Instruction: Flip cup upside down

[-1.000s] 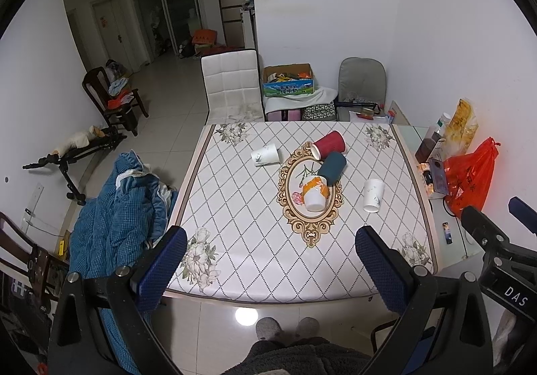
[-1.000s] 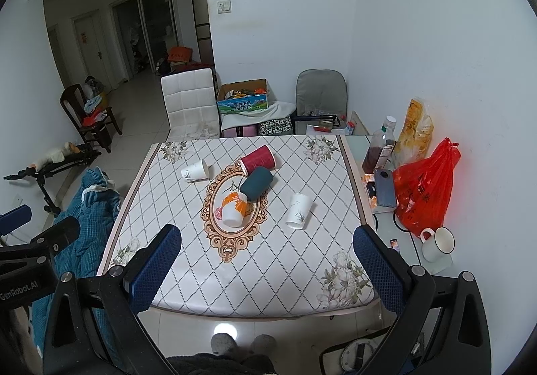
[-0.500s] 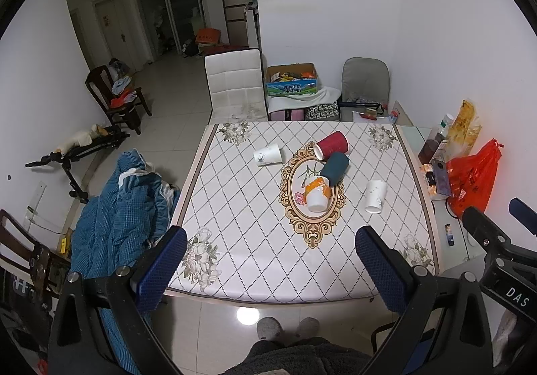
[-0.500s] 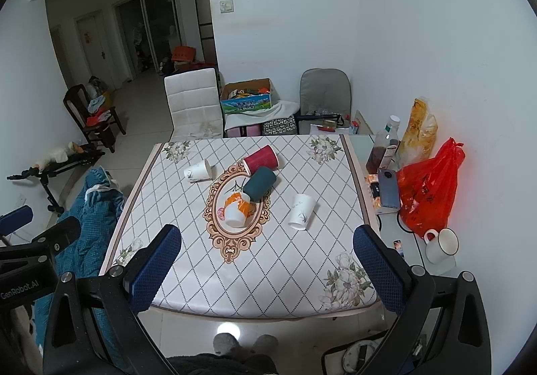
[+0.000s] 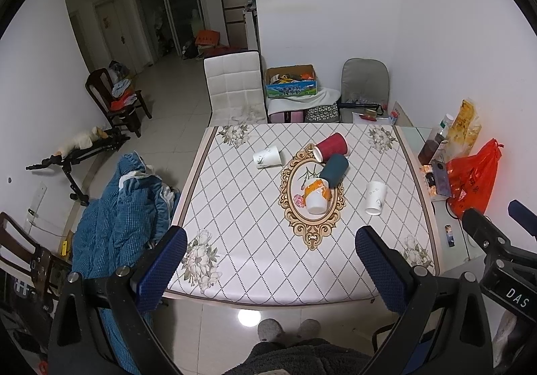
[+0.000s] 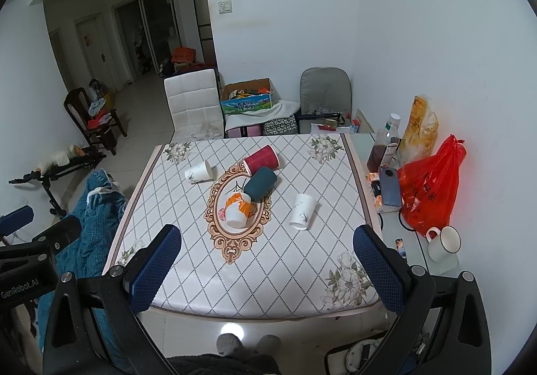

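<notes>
The left gripper (image 5: 270,261) and the right gripper (image 6: 266,261) both stand wide apart and empty, held high above the near edge of the table (image 5: 255,281), well apart from every cup.

Five cups lie on their sides on the tablecloth. The task sentence does not say which one is meant.

Risks, largest first:
- The cluster on the oval motif — the red cup (image 5: 331,146), the teal cup (image 5: 334,170) and the orange-patterned cup (image 5: 316,196) lie touching or nearly so. A wide approach to any one would likely knock its neighbours, and a cup on its side rolls freely.
- The lone white cup at the right (image 6: 303,210) lies nearer the table's right edge; a glancing push could send it rolling toward that edge.
- The white cup at the far left (image 5: 267,156) lies well apart from the others. It looks like thin paper, so a hard squeeze may crush it.

Hard to make out: whether the teal cup rests on the orange-patterned one or merely beside it; the cups' printed markings; the table's near edge behind the blue pads (image 5: 164,266). The operator is cut off at the frame bottom — only slippers (image 5: 290,329) show.
</notes>
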Available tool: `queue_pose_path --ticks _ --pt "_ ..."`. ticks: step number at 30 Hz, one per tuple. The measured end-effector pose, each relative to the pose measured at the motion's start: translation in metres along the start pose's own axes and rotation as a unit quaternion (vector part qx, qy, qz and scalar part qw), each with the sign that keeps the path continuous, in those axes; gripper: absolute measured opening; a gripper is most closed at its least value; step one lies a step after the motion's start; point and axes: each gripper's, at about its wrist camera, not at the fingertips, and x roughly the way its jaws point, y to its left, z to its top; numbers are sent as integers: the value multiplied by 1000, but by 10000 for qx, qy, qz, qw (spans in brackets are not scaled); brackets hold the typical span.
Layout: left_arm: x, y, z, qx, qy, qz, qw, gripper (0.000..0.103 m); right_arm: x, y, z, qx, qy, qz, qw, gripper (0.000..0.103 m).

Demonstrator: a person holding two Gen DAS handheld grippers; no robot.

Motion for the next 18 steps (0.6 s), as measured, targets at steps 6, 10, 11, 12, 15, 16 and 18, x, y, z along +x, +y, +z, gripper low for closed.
queue_pose_path --ticks 6,10,11,12,15,16,18 --pt "0 -3 2 3 9 4 10000 103 0 -2 0 4 14 14 10000 103" --pt "1 -3 2 1 16 6 10000 103 1 -3 0 10 5 26 10000 103" --pt "1 -4 3 -5 25 5 10000 103 1 -2 -1 5 7 28 10000 103" --pt "1 -5 4 -6 32 6 10000 103 2 -2 -1 -1 12 33 10000 103" --pt "2 -6 5 -17 40 1 10000 103 8 1 -3 -11 37 67 10000 103" --pt "2 -6 5 -26 48 4 10000 103 9 1 -3 -17 45 72 10000 103" --pt "7 -9 8 -48 78 -5 10000 103 11 2 -3 -23 63 86 9999 103"
